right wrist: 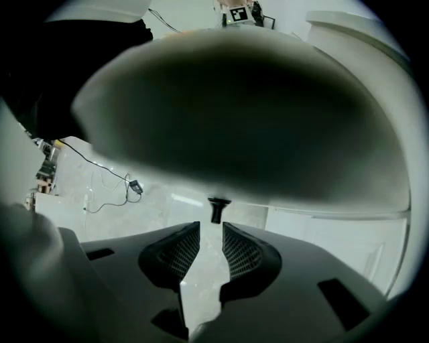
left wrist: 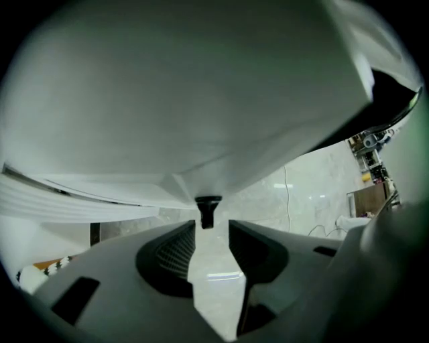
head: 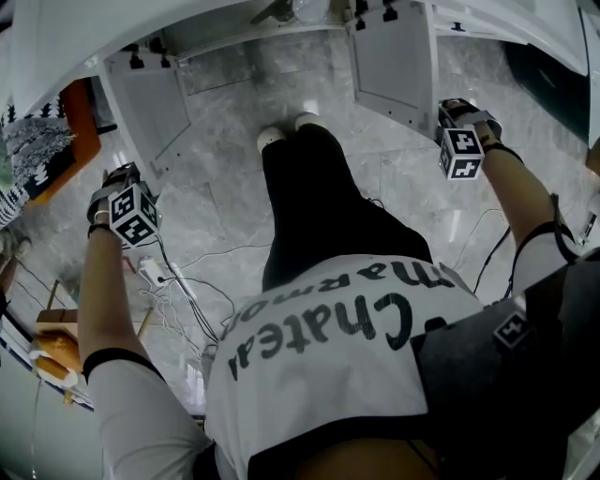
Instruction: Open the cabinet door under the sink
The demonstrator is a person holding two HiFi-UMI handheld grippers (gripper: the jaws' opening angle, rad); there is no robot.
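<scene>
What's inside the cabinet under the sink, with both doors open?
Between the open left door and right door, only a grey marbled surface shows, with a pale rounded fitting, perhaps plumbing. The white counter edge covers everything deeper inside.

Likely a kitchen: white under-counter cabinet doors [head: 148, 105], grey marble floor tiles [head: 234, 178].
</scene>
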